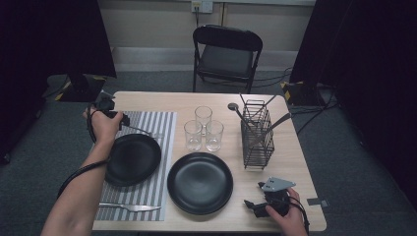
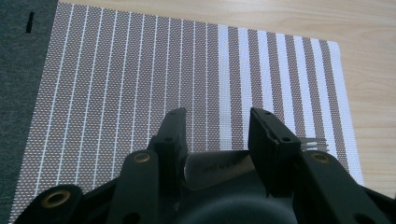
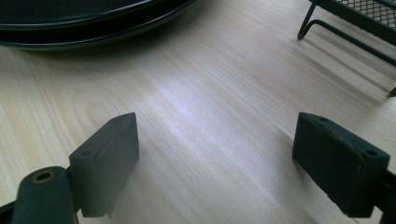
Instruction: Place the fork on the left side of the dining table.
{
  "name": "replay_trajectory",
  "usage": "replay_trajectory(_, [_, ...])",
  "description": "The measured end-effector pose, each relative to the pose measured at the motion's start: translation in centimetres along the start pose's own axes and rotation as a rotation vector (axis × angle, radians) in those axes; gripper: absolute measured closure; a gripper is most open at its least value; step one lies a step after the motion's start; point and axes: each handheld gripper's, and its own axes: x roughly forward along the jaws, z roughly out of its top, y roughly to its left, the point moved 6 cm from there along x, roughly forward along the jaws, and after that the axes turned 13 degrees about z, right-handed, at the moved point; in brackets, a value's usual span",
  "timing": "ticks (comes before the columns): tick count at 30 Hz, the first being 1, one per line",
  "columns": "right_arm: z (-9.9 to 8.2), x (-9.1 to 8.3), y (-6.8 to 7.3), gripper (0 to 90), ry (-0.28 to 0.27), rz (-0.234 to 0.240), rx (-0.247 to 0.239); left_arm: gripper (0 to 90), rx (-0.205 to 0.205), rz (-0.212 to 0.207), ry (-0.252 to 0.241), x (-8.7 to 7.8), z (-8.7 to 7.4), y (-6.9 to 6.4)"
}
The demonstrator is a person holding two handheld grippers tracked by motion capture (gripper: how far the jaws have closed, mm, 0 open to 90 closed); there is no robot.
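My left gripper hovers over the far left part of a striped placemat. In the left gripper view its jaws stand apart over the placemat. A metal fork lies crosswise between them, and its tines stick out past the right jaw. The pads do not seem to press on it. From above, the fork points right along the far rim of a black plate. My right gripper rests near the front right edge, its jaws wide open over bare wood.
A second black plate sits front centre, with three glasses behind it. A wire cutlery rack holding utensils stands at the right. A knife lies on the placemat's near end. A folding chair stands beyond the table.
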Motion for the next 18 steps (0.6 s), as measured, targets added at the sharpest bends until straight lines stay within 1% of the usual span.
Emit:
replay_trajectory(2, [0.0,0.01,0.0,13.8,-0.001,-0.001,0.0,57.7,0.005,-0.001,-0.002,0.01,0.04,-0.01])
replay_trajectory(3, [0.0,0.0,0.0,13.8,0.0,0.0,0.0,57.6,0.006,0.007,-0.001,0.0,0.05,-0.02])
replay_trajectory(6, [0.0,0.0,0.0,13.8,0.0,0.0,0.0,57.4,0.009,0.011,0.0,0.03,0.06,0.0])
replay_trajectory(7, [0.01,0.01,-0.01,13.8,-0.001,0.0,0.0,57.2,0.004,0.007,0.001,0.1,0.05,0.02])
replay_trajectory(8, [0.01,0.01,-0.01,13.8,-0.001,0.0,0.0,57.1,0.009,0.013,0.004,0.12,0.03,0.13])
replay_trajectory(9, [0.01,0.01,0.0,13.7,-0.001,0.0,0.0,57.1,0.005,0.013,0.009,0.19,-0.02,0.2])
replay_trajectory(11, [0.01,0.01,-0.01,13.7,-0.001,0.0,-0.001,57.0,0.004,0.028,0.006,0.3,-0.05,0.45])
replay_trajectory(13, [0.01,0.01,-0.01,13.7,-0.001,0.0,-0.001,56.7,-0.005,0.022,0.008,0.39,-0.08,0.51])
replay_trajectory(15, [0.01,0.01,-0.01,13.7,-0.001,0.0,-0.001,56.2,0.004,0.022,0.011,0.41,-0.1,0.53])
replay_trajectory(18, [0.01,0.01,-0.01,13.7,-0.001,0.0,-0.001,56.1,0.002,0.015,0.013,0.4,-0.03,0.56])
